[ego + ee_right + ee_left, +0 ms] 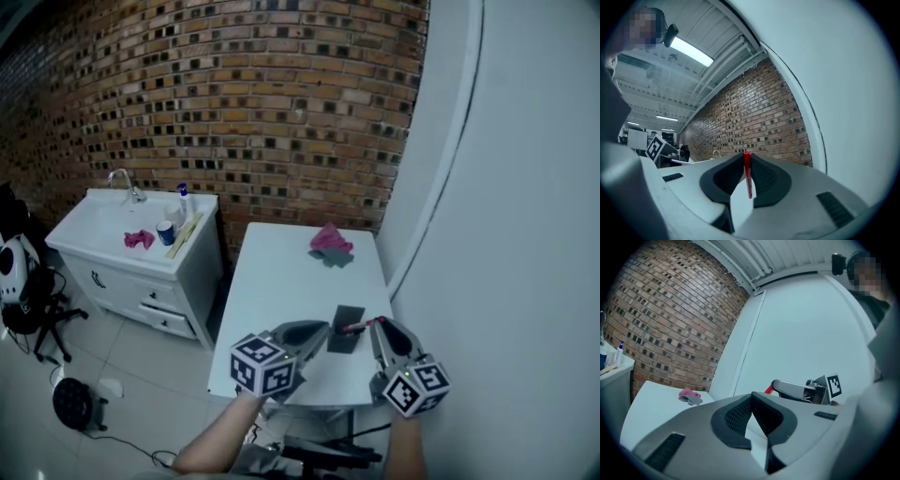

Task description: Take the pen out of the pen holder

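A dark grey pen holder (347,330) stands near the front of the white table (281,281). My right gripper (375,324) is just right of it and is shut on a thin red pen (354,327), which pokes out leftward above the holder. In the right gripper view the pen (747,174) stands upright, pinched between the gripper (746,158) pads. My left gripper (323,329) hovers at the holder's left side. In its own view the left gripper (752,395) has its tips together with nothing between them, and the right gripper (797,389) shows beyond.
A crumpled pink and grey cloth (330,246) lies at the table's far end. A white sink cabinet (141,258) with a tap, bottle and cup stands to the left. A pale wall (525,234) runs close along the table's right side, and a brick wall is behind.
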A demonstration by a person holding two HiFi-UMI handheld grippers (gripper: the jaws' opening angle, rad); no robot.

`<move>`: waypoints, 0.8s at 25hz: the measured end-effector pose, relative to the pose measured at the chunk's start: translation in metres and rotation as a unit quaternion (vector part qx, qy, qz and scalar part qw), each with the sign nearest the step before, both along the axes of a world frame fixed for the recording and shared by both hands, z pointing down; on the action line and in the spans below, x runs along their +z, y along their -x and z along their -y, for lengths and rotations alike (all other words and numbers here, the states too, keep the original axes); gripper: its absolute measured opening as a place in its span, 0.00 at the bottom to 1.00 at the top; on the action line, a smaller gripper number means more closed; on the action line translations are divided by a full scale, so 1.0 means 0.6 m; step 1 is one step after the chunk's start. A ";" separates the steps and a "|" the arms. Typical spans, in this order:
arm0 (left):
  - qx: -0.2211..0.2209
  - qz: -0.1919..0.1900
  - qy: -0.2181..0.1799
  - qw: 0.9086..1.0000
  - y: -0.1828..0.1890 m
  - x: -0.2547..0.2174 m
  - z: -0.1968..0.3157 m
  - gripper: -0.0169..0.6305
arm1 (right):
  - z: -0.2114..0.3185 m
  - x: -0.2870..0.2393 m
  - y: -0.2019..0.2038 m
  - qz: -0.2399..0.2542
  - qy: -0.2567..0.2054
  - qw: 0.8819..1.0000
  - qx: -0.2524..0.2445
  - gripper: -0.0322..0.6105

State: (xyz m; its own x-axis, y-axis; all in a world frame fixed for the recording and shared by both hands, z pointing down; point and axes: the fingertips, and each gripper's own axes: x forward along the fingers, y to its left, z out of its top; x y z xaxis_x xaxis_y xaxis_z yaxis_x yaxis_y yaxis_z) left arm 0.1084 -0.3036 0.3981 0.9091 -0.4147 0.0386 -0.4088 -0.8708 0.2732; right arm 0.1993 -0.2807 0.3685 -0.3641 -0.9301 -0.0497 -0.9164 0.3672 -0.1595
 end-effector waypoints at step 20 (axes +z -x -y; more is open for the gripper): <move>0.006 -0.005 0.000 1.000 -0.009 -0.001 -0.001 0.03 | 0.003 -0.014 0.011 0.002 -0.010 1.000 -0.009 0.13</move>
State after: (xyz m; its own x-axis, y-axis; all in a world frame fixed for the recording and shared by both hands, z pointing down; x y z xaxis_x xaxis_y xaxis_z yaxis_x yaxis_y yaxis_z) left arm 0.1137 -0.3027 0.3977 0.9147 -0.4031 0.0298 -0.3951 -0.8760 0.2765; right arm 0.1928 -0.2827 0.3601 -0.3806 -0.9221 -0.0703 -0.9090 0.3870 -0.1550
